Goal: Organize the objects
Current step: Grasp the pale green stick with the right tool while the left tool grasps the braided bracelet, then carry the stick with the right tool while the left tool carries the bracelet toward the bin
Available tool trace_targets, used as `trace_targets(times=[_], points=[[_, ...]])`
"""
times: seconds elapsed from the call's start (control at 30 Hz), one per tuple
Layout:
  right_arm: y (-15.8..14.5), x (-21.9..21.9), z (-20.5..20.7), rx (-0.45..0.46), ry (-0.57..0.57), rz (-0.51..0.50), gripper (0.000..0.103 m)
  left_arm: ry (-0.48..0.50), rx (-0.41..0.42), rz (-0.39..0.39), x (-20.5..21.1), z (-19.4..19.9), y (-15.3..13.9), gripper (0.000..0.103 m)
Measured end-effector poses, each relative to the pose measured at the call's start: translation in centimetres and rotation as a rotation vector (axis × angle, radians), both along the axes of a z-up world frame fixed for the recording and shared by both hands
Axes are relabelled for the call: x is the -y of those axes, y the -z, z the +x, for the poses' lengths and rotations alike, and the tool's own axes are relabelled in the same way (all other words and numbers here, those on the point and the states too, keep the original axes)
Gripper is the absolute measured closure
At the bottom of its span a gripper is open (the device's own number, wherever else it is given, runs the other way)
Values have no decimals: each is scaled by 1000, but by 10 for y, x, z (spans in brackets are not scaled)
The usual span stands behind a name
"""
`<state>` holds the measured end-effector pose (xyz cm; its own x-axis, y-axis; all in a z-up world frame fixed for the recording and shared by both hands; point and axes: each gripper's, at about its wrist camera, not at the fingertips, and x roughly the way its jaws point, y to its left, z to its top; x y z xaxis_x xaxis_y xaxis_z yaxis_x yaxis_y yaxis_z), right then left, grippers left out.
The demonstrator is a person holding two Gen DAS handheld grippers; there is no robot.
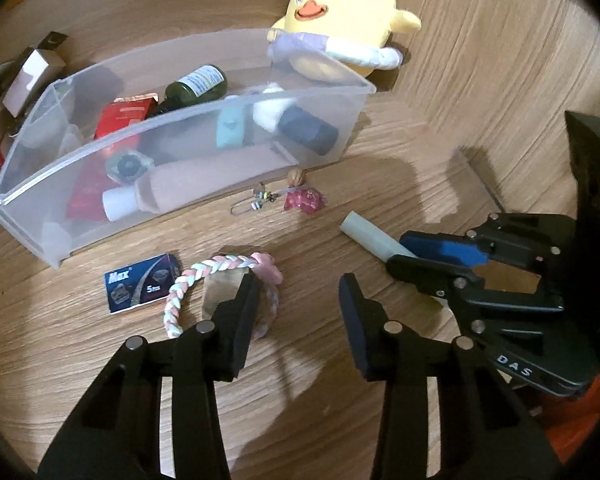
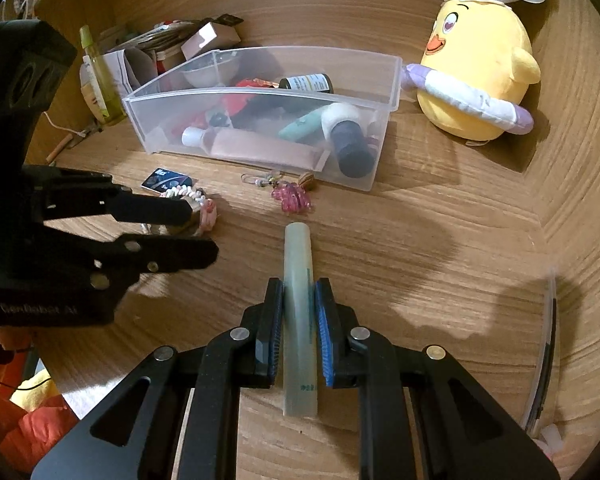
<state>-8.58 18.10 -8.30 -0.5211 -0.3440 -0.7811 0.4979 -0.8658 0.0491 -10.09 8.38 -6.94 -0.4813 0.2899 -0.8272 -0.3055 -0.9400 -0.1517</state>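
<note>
Right gripper (image 2: 298, 308) clamped on pale green tube (image 2: 299, 280), low over the wooden table (image 2: 440, 240), well short of the clear bin (image 2: 260, 92). Could slip or swing on lifting (smooth, long). Left gripper (image 1: 298, 300) spread wide, empty, over braided band (image 1: 188, 284). Tube print unreadable; bin contents blurred.

Black linkage fingers (image 2: 274, 320) with silver rivets, blue ribbed pads (image 2: 325, 336).
</note>
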Motion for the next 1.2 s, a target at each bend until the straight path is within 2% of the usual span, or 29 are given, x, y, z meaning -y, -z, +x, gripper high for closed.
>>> trace_targets(times=[0.27, 0.33, 0.43, 0.5, 0.6, 0.77, 1.03, 1.2], points=[[2, -2, -1, 16, 1, -5, 88, -65, -5, -23, 2, -16, 6, 62], [4, -3, -2, 20, 3, -6, 88, -76, -17, -41, 1, -18, 6, 65], [4, -2, -2, 16, -1, -18, 88, -95, -40, -80, -2, -21, 8, 77], [4, -1, -2, 11, -2, -23, 88, -104, -57, -99, -1, -22, 8, 92], [3, 2, 0, -4, -6, -22, 89, -112, -68, -103, 3, -21, 8, 99], [-1, 1, 2, -27, 2, -42, 89, -121, -102, -98, 11, -5, 1, 100], [-17, -5, 0, -61, 28, -91, 89, -198, -200, -10, 52, 32, -44, 100], [-29, -4, -2, -83, 36, -121, 89, -245, -231, 4, 73, 45, -56, 100]])
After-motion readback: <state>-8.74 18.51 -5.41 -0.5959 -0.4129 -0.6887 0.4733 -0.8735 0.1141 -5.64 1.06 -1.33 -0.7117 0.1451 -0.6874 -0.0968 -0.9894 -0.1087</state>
